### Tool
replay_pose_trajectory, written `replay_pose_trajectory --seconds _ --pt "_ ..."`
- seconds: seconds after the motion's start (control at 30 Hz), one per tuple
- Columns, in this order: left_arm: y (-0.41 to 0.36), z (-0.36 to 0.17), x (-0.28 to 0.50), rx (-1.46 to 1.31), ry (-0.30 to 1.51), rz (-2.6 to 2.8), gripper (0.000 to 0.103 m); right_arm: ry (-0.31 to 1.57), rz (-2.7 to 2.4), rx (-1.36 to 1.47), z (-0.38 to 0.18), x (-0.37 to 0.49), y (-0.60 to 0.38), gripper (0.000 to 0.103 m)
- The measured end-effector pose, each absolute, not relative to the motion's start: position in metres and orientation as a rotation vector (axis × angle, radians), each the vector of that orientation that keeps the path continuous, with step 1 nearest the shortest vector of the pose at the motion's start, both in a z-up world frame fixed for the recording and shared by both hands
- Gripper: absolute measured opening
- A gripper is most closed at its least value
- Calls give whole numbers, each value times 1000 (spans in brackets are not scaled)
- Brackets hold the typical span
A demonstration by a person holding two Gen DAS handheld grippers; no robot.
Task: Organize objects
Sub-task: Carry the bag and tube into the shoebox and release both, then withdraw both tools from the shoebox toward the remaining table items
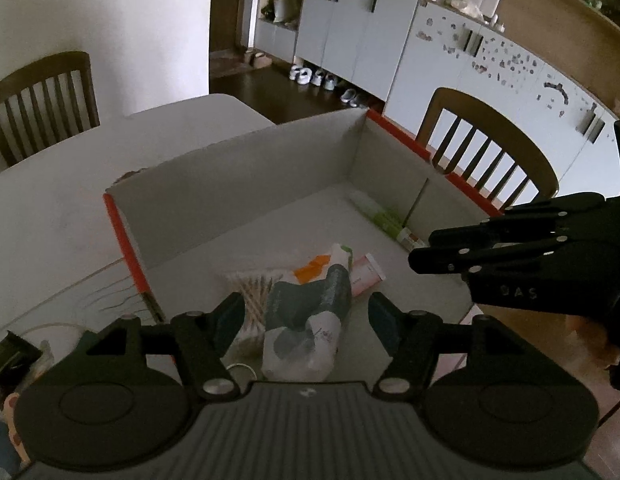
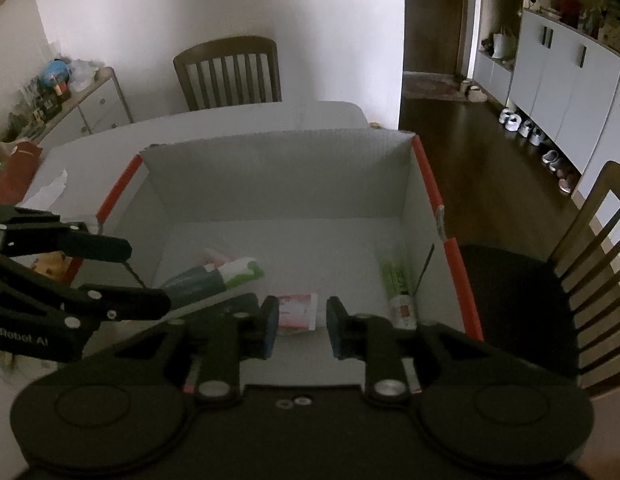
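Open cardboard box holding tubes and packets; left gripper jaws wide, right gripper narrowly parted at 6 o'clock, both empty.

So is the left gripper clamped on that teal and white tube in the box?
No, the left gripper stands open above the tube, with clear gaps between both pads and the tube lying in the box.

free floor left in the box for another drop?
Yes: the cardboard box floor is bare along its far wall, and mid-floor between the pink sachet and green tube. Crowded: near-left corner, with the teal pouch and cotton swabs.
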State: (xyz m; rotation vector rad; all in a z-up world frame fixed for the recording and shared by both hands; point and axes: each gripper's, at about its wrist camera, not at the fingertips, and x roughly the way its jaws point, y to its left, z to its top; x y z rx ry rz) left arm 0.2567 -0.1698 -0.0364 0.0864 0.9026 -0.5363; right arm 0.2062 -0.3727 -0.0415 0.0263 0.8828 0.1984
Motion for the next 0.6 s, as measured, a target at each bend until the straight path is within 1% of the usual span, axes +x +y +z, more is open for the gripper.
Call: replay_pose_trajectory --seconds 0.37,0.47,0.57,0.6 --pt "-161 -20 246 84 851 -541 67 856 188 23 -30 197 -357 32" --pt "-158 -18 239 92 840 -542 67 847 175 20 -27 193 -352 37" --pt "-152 -17 232 92 827 -536 67 841 170 24 -26 189 -347 44" --pt "-150 -16 230 90 823 -533 67 839 169 26 -25 187 -345 48"
